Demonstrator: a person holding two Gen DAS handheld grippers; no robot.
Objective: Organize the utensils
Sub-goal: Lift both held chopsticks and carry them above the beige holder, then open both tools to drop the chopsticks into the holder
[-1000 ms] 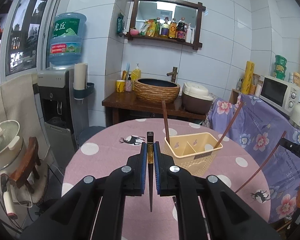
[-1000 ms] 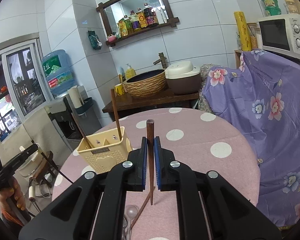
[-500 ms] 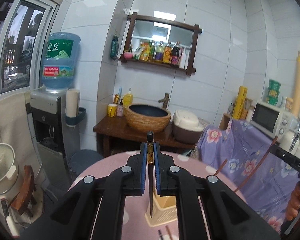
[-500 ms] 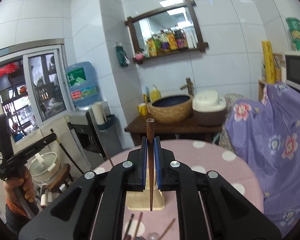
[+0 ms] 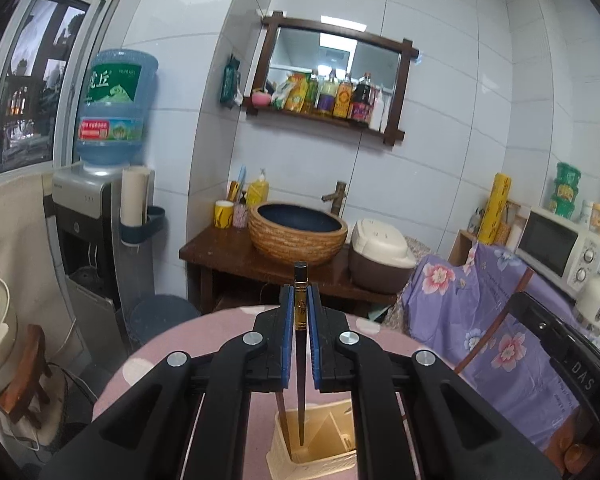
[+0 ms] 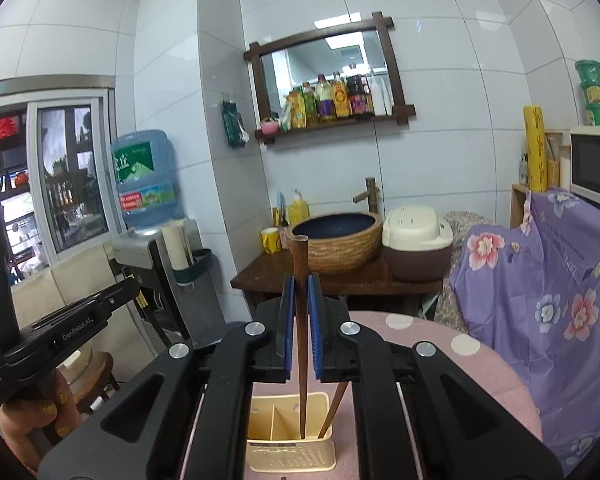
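Observation:
My left gripper [image 5: 300, 312] is shut on a dark chopstick [image 5: 300, 360] with a gold band, held upright; its tip hangs inside the left compartment of the cream utensil holder [image 5: 312, 460] beside another chopstick [image 5: 282, 412] standing there. My right gripper [image 6: 300, 304] is shut on a brown wooden chopstick [image 6: 301, 340], also upright, with its tip inside the right compartment of the same holder [image 6: 290, 448], next to a leaning chopstick [image 6: 334, 408]. The holder stands on the pink polka-dot table [image 6: 480, 368].
The other handheld gripper shows at the left of the right wrist view [image 6: 60, 332] and at the right of the left wrist view [image 5: 560, 352]. Behind the table are a wooden counter with a woven basin [image 5: 298, 232], a rice cooker [image 5: 380, 256], a water dispenser [image 5: 96, 232] and a purple flowered cover [image 6: 548, 280].
Both grippers have risen and come over the holder, tilting so the chopsticks point down. The chopstick tips now sit inside the holder's compartments; the views look higher up the wall.

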